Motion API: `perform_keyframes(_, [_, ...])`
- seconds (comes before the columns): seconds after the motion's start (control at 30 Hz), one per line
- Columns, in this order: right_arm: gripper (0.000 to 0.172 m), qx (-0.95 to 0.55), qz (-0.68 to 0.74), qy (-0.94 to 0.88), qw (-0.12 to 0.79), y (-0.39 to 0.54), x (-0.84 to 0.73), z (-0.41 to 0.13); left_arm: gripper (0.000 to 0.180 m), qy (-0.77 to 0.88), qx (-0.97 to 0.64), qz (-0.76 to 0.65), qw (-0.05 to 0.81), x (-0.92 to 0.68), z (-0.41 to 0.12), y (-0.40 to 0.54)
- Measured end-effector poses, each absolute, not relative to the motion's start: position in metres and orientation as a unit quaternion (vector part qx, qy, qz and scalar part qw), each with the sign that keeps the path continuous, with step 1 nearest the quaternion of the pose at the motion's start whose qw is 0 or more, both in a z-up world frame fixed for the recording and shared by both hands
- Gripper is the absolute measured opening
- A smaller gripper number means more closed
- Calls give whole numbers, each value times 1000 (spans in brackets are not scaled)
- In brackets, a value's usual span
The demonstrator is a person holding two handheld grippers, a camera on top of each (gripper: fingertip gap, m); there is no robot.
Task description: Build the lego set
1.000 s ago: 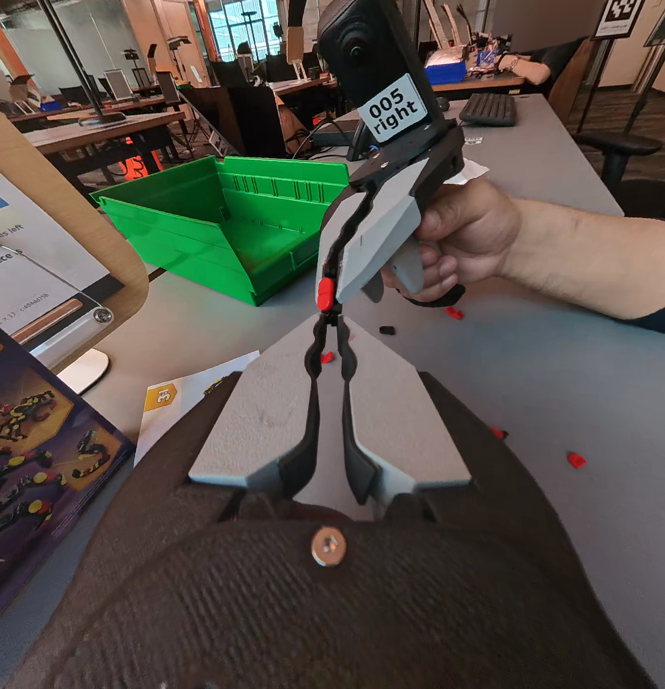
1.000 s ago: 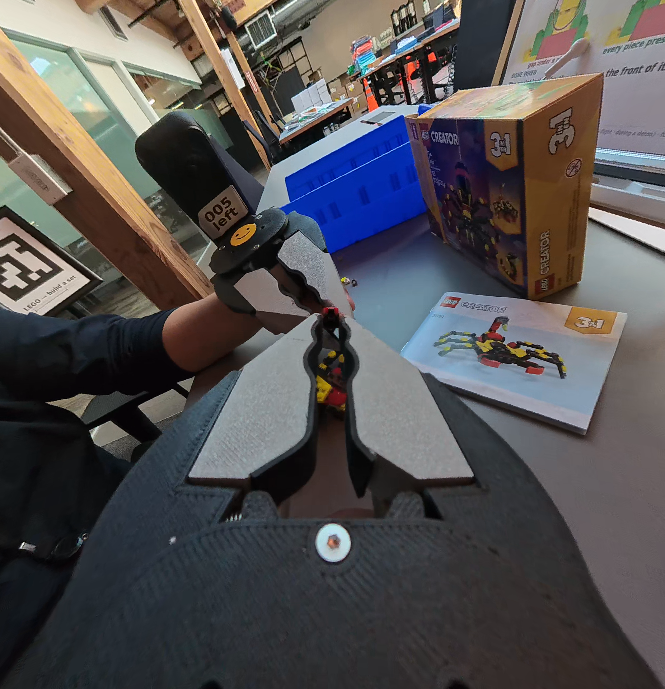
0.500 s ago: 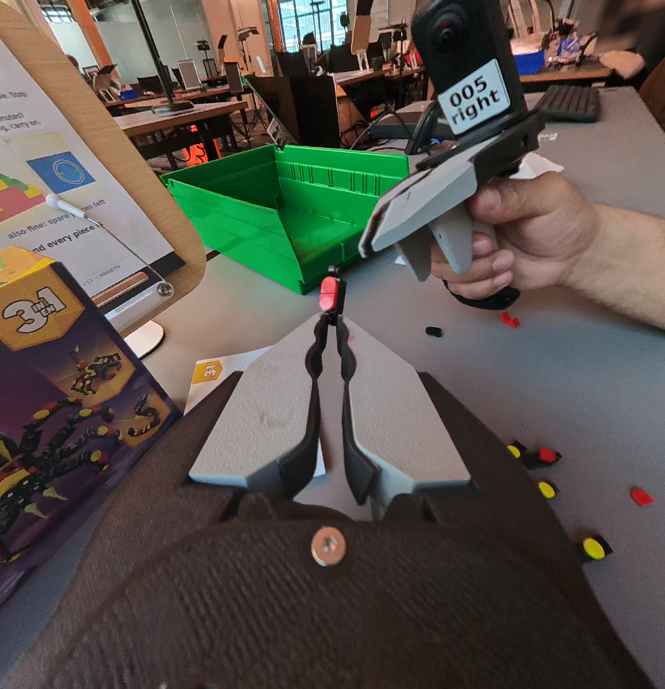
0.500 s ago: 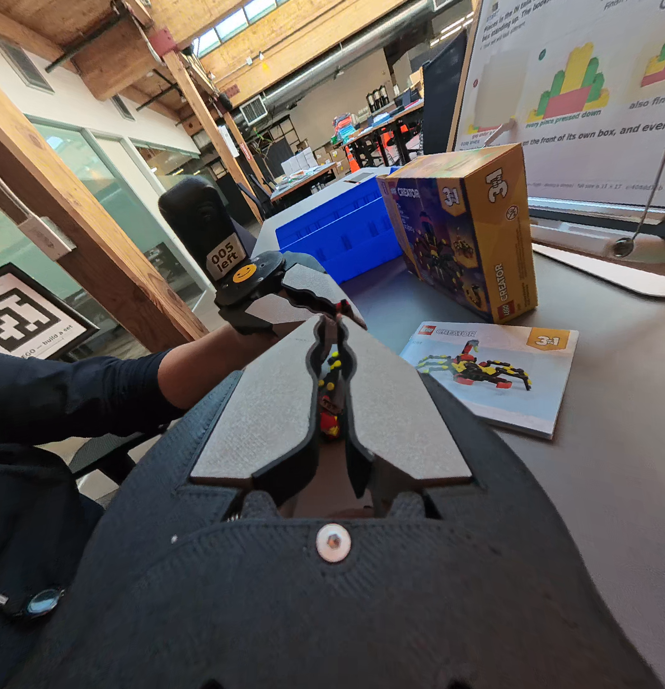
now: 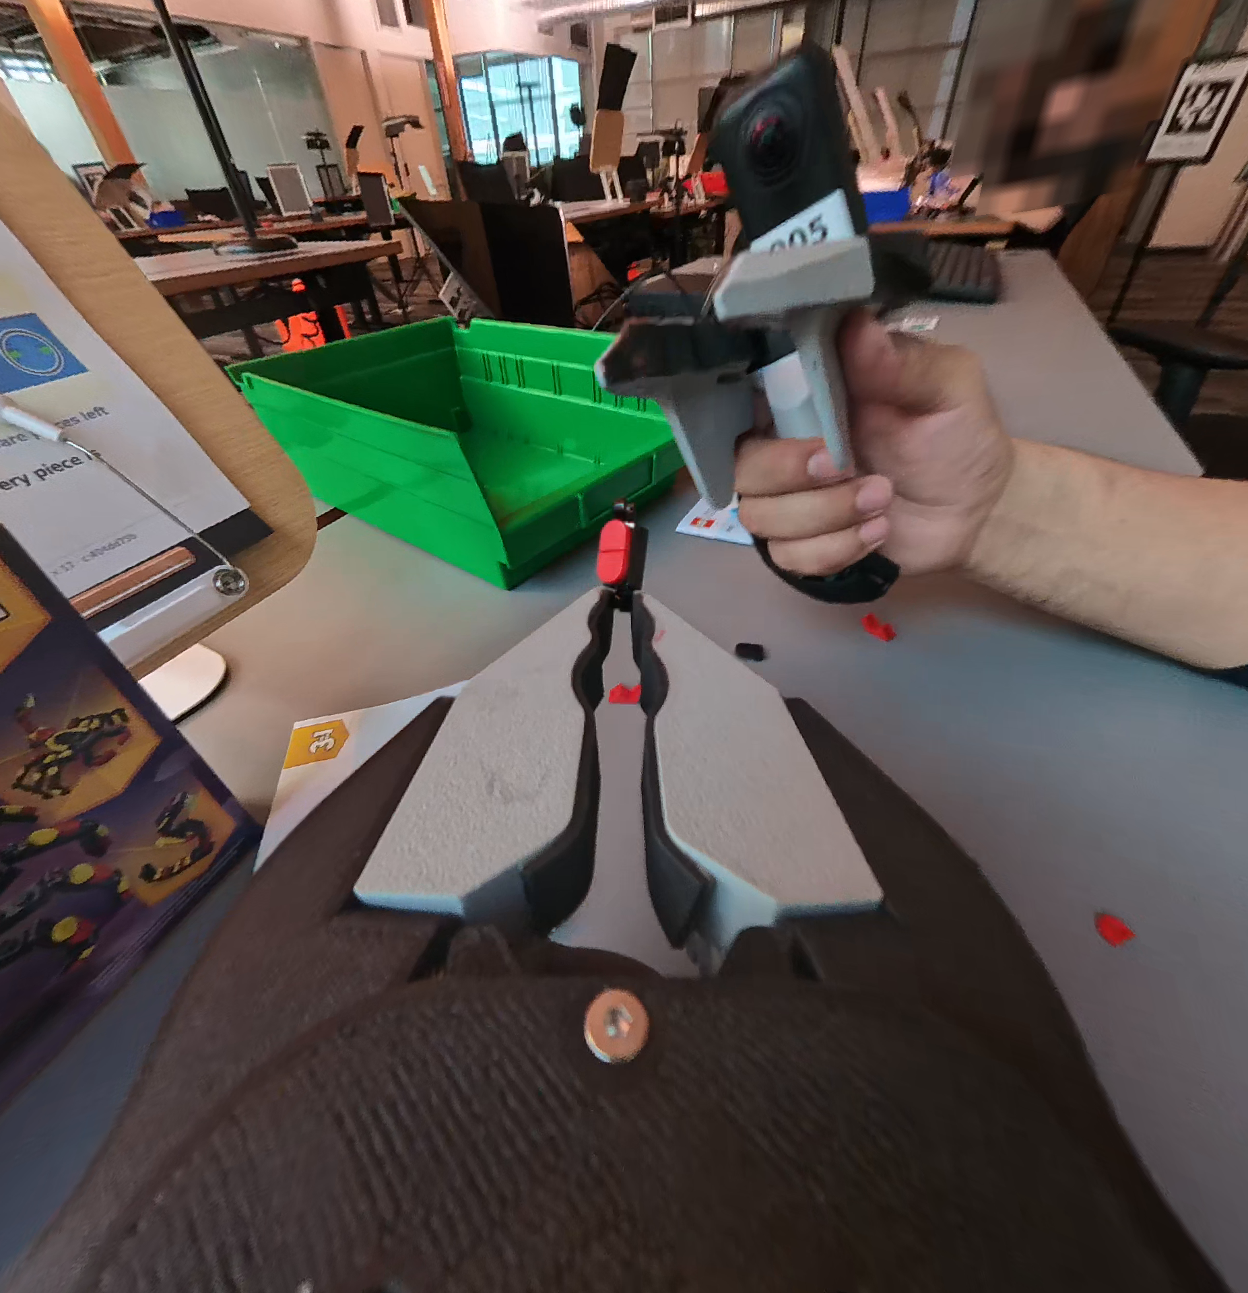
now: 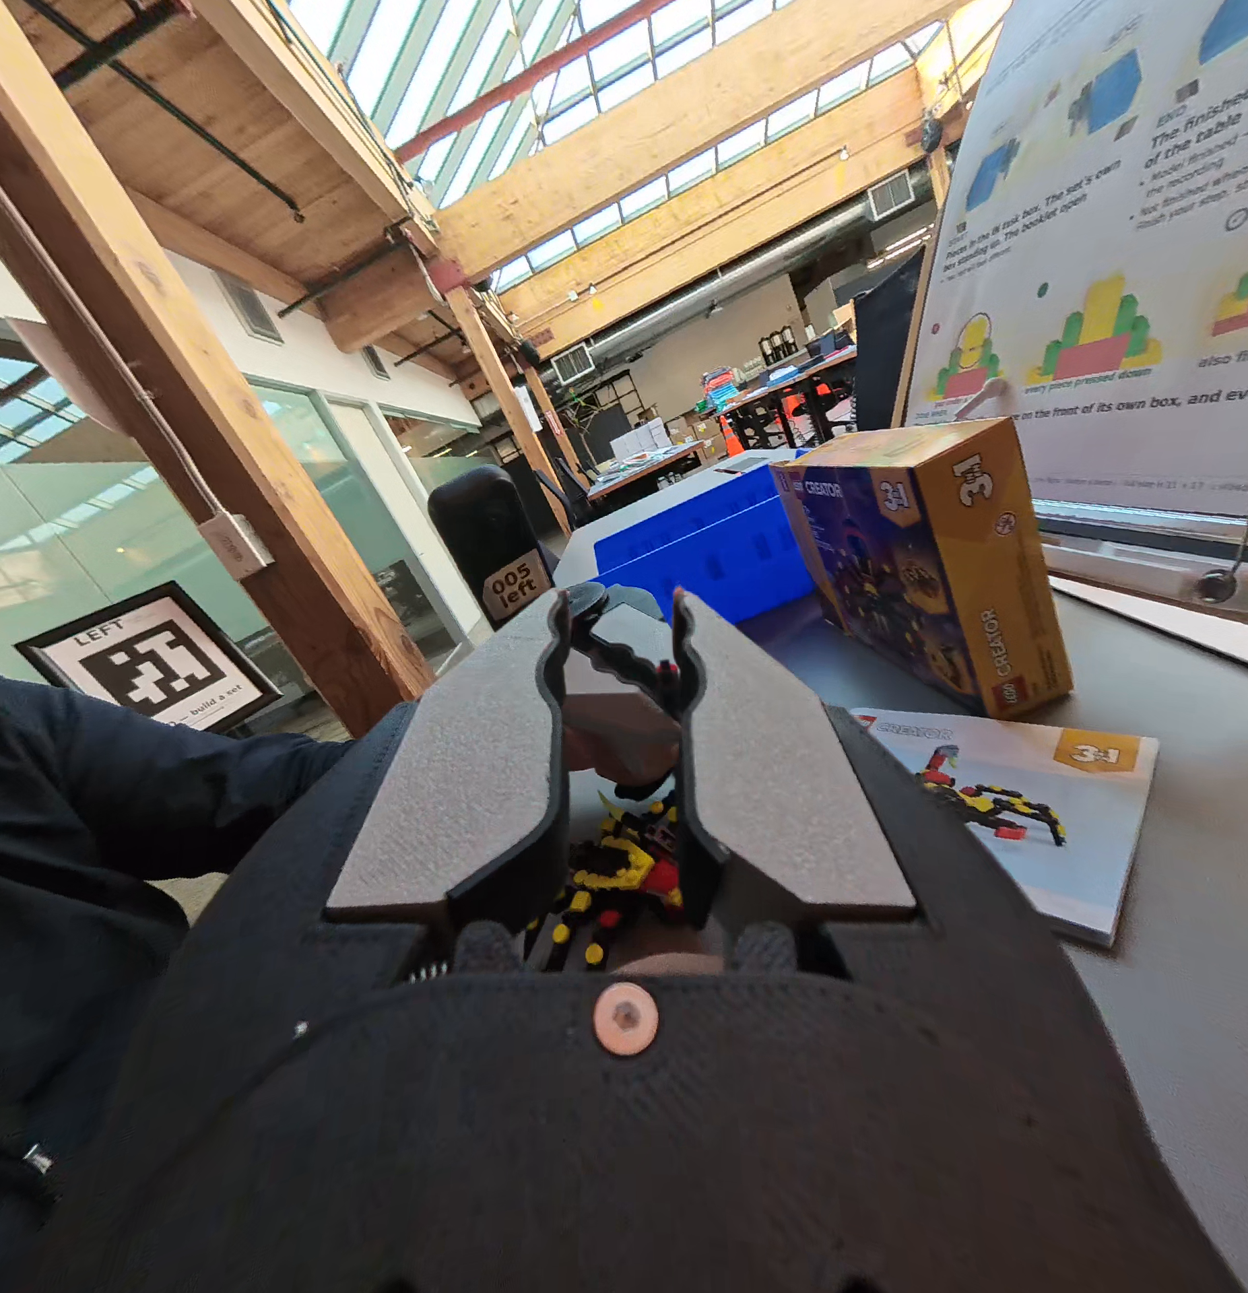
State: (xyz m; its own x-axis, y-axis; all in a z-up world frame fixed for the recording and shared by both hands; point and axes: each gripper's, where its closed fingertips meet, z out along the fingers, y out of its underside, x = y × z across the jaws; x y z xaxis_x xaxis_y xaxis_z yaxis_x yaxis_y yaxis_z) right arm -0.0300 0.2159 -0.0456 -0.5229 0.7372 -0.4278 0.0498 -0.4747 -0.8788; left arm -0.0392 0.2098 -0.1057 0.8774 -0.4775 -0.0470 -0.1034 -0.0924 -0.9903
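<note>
Currently the left tool is clamping a small red-and-black brick piece at its tips; the right tool is standing apart, empty, above the partly built model on the worktop.

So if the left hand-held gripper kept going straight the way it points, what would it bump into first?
Probably the green plastic bin. The left hand-held gripper, pinching a small red-and-black brick piece, points at the bin's near corner, though depth is hard to judge.

The grey desk carries a green bin at upper centre, a toy box and booklet at left, and scattered red pieces at right.
</note>
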Motion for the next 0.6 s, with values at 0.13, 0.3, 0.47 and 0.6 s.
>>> perform_keyframes(0.13, [26,-444,731,-465,229,214,-35,-52,2,171,-711,-144,667,-49,-96,211])
perform_keyframes(0.3, [27,-471,682,-508,235,205,-47,-73,2,196,-708,-133,665,-41,-98,209])
perform_keyframes(0.47, [4,-449,672,-538,238,192,-46,-75,2,226,-705,-139,657,-28,-102,206])
perform_keyframes(0.6, [2,-453,671,-530,251,197,-46,-73,2,209,-712,-134,657,-33,-102,209])
